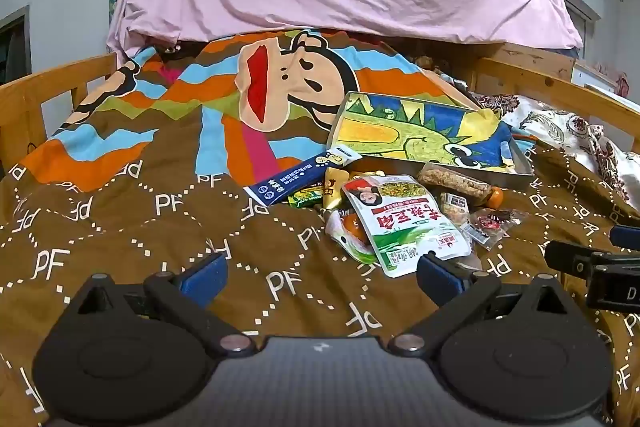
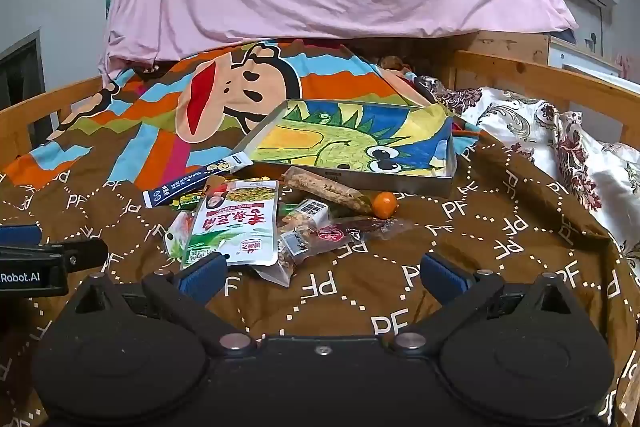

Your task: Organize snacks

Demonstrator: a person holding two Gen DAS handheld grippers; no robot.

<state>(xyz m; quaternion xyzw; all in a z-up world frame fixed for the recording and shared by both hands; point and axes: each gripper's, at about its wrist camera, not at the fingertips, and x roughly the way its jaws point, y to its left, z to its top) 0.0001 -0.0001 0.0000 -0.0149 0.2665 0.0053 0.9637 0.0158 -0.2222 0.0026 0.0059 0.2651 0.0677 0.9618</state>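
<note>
Snacks (image 2: 256,223) lie in a loose heap on the bed's brown quilt (image 2: 460,267), just in front of the dinosaur-print tray (image 2: 352,143), which appears to hold none of them. Left gripper (image 1: 320,273) and right gripper (image 2: 320,273) both hover short of the heap, jaws spread wide, gripping nothing. Judgement: organizing not yet begun; every packet and the small orange (image 2: 385,205) remain to be placed.
</note>
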